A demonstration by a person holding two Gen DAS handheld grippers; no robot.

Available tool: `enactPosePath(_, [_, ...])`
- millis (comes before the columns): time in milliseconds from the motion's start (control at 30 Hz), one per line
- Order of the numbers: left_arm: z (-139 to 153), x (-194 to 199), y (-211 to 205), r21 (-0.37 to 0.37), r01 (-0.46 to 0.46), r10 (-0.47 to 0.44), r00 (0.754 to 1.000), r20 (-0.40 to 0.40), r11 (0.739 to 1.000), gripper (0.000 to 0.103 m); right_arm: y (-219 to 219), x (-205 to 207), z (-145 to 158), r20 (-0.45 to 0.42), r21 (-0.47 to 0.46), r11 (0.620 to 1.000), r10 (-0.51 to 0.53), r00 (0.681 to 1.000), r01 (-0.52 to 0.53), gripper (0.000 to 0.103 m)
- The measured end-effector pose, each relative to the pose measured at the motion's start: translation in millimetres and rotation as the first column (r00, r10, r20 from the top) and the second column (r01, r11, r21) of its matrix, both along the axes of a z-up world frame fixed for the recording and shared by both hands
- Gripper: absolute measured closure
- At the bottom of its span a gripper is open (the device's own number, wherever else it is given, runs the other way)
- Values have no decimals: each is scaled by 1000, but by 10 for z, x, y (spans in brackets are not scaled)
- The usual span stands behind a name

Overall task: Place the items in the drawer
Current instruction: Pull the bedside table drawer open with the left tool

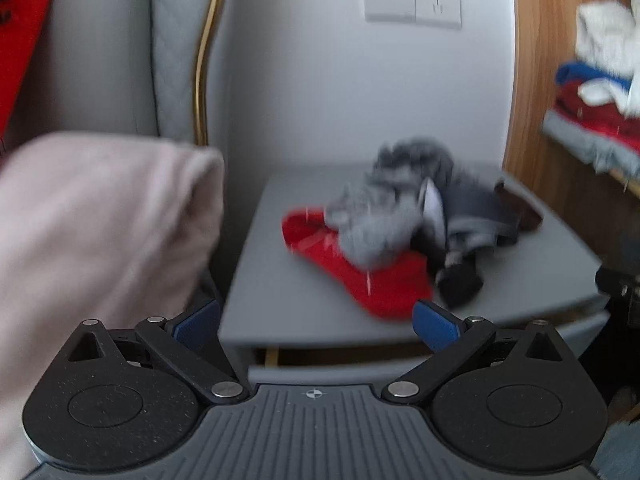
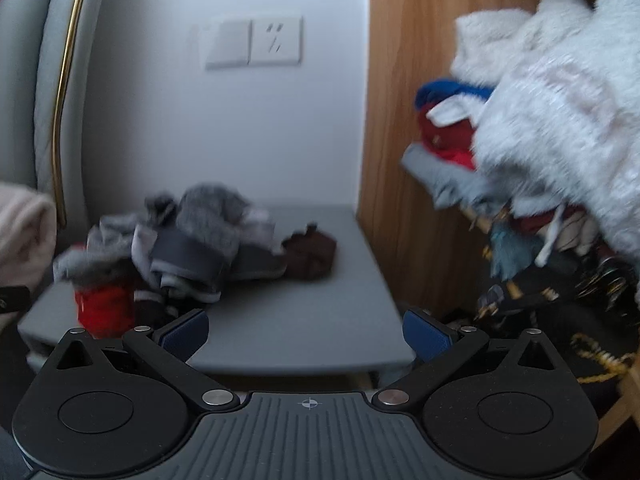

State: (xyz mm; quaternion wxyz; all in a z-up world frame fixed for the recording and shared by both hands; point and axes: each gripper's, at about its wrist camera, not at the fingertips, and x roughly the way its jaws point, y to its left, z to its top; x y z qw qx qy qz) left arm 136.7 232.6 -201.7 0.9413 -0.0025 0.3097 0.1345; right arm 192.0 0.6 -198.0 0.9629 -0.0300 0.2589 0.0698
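Observation:
A heap of small garments lies on the grey nightstand (image 1: 280,292) (image 2: 304,320): a red piece (image 1: 372,280) (image 2: 104,308), fluffy grey ones (image 1: 372,220) (image 2: 216,220), dark grey cloth (image 1: 476,208) (image 2: 188,260), a black piece (image 1: 460,280) and a brown one (image 1: 520,208) (image 2: 312,256). The drawer front (image 1: 320,372) below the top stands slightly ajar. My left gripper (image 1: 316,324) is open and empty, just short of the nightstand's front edge. My right gripper (image 2: 306,336) is open and empty too, over the nightstand's right front part.
A pink blanket (image 1: 100,240) on the bed bulges at the left, next to a padded headboard with gold trim (image 1: 200,60). A wooden wardrobe side (image 2: 400,120) rises right of the nightstand, its shelf stuffed with clothes (image 2: 560,120). A wall socket (image 1: 412,0) sits above.

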Motion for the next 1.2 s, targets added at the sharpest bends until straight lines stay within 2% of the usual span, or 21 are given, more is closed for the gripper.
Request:
enactPosePath(133, [-335,138,27,49,-36,40,995,-88,998,0,120,92,-178,-77,-41,999,15,997,-19,0])
enactPosePath(267, [-404,223,137,17,-45,46,996,-73,999,0,198,181,-308,-125,-52,998,15,992,-22,0])
enactPosePath(500, [-589,393,216,21,-54,56,992,-114,998,0,234,430,-490,-191,-66,997,-51,980,39,0])
enactPosePath(667, [-650,476,226,18,-55,57,993,-106,998,0,265,557,-616,-218,-85,995,-68,974,51,0])
enactPosePath(833, [-787,581,337,-42,-71,66,990,-129,997,0,338,671,-727,-232,-103,993,-72,970,49,0])
enactPosePath(1100, [-898,534,305,-39,-62,59,995,-85,997,0,344,787,-828,-251,-92,995,-70,965,49,0])
enactPosePath(1200, [-958,526,396,-109,-77,69,995,-76,991,0,303,817,-844,-276,-59,996,-75,958,61,0])
